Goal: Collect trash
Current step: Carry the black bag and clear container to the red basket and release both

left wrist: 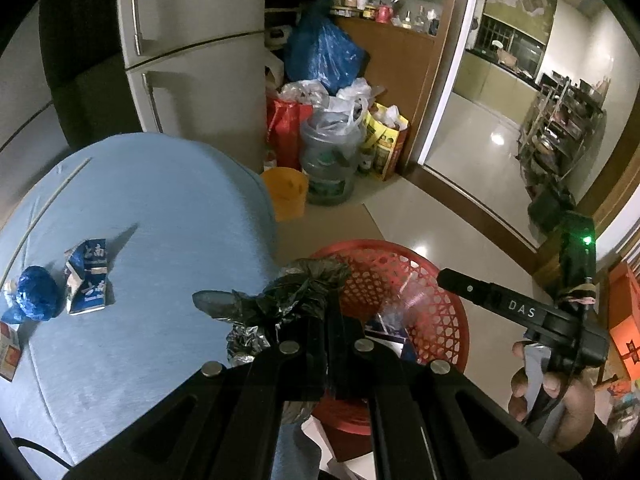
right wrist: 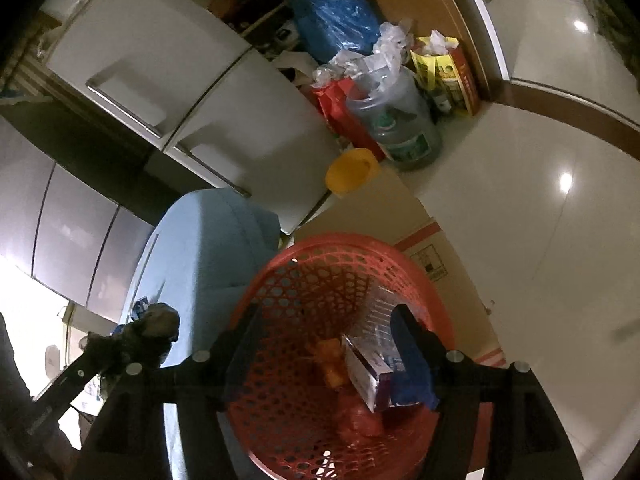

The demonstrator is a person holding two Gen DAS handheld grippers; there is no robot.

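My left gripper [left wrist: 330, 320] is shut on a crumpled black plastic bag [left wrist: 296, 296] and holds it over the table's right edge, beside the red mesh basket [left wrist: 432, 280]. The bag also shows in the right wrist view [right wrist: 148, 332]. My right gripper [right wrist: 324, 320] is open and empty above the basket [right wrist: 280, 272], which holds a purple box [right wrist: 372, 376], clear wrappers and orange scraps. On the blue table [left wrist: 160, 208] lie a crushed blue carton [left wrist: 88, 276], a blue wad [left wrist: 38, 296] and a red-white pack [left wrist: 8, 352].
A white fridge [left wrist: 192, 52] stands behind the table. An orange bucket [left wrist: 286, 192], a water jug [left wrist: 332, 160], and red, yellow and blue bags [left wrist: 324, 52] crowd the floor beyond. A doorway opens at the right. A thin stick [left wrist: 48, 200] lies on the table.
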